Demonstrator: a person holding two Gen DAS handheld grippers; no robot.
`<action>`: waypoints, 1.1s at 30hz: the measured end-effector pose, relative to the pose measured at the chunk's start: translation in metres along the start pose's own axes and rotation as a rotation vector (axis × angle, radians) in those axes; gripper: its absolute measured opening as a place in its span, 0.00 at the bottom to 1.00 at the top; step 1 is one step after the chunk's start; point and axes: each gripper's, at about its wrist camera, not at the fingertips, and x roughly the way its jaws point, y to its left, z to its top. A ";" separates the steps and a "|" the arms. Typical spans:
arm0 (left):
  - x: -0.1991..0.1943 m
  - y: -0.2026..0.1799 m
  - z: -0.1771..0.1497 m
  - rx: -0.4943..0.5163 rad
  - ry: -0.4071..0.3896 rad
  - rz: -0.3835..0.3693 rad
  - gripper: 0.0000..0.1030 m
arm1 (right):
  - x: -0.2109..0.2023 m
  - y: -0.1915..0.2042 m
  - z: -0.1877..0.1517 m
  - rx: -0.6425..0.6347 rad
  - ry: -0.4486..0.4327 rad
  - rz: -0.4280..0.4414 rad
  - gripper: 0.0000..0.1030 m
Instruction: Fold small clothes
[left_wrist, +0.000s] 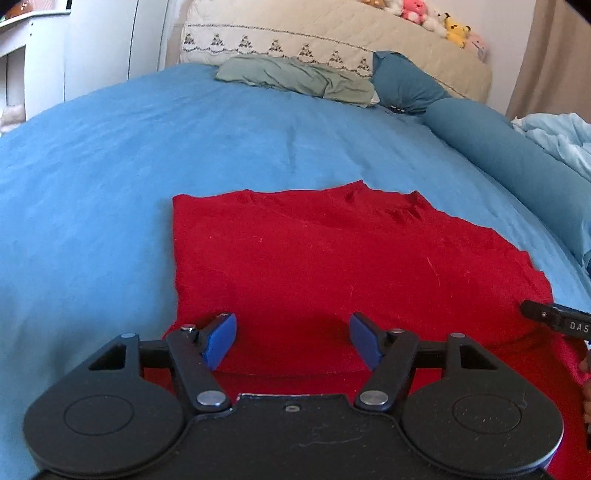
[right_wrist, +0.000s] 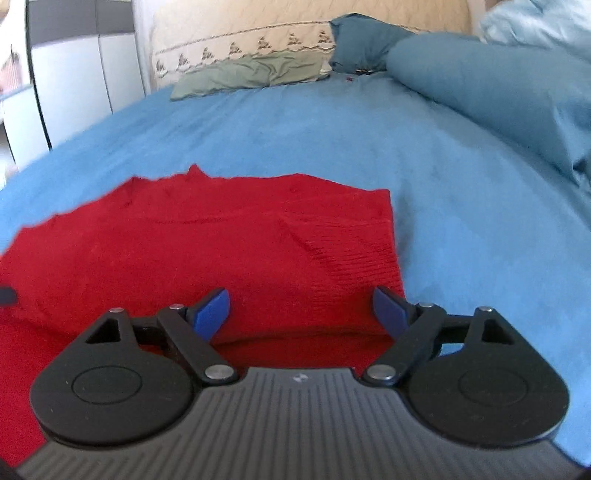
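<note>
Nearest to us, the left gripper (left_wrist: 291, 341) stands with its blue pads apart and nothing between them, poised just over the near hem of the red garment (left_wrist: 332, 258). The right gripper (right_wrist: 301, 314) likewise gapes wide and empty above the garment's right-hand near corner, its outer pad close to the side edge of the cloth. We judge the step in hand to be a fold partly made — the garment lies flat as a rough rectangle on the blue bedspread (left_wrist: 147, 147), with a doubled layer along its near edge. The next move, we judge, calls for each gripper to pinch a near corner and carry it toward the far edge. Farther off lie a green cloth (left_wrist: 295, 77) and a teal bolster (left_wrist: 480, 136) — well apart from the work — before a cream pillow (left_wrist: 314, 33).
</note>
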 end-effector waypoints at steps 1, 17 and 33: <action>-0.003 0.000 0.002 -0.002 0.008 0.006 0.70 | -0.005 0.001 0.000 -0.012 0.003 -0.001 0.98; -0.265 -0.029 0.013 0.045 -0.192 0.017 0.97 | -0.280 -0.029 0.032 -0.132 -0.178 0.125 0.99; -0.336 -0.005 -0.141 -0.099 0.005 0.055 0.96 | -0.375 -0.046 -0.128 -0.018 0.067 0.097 0.98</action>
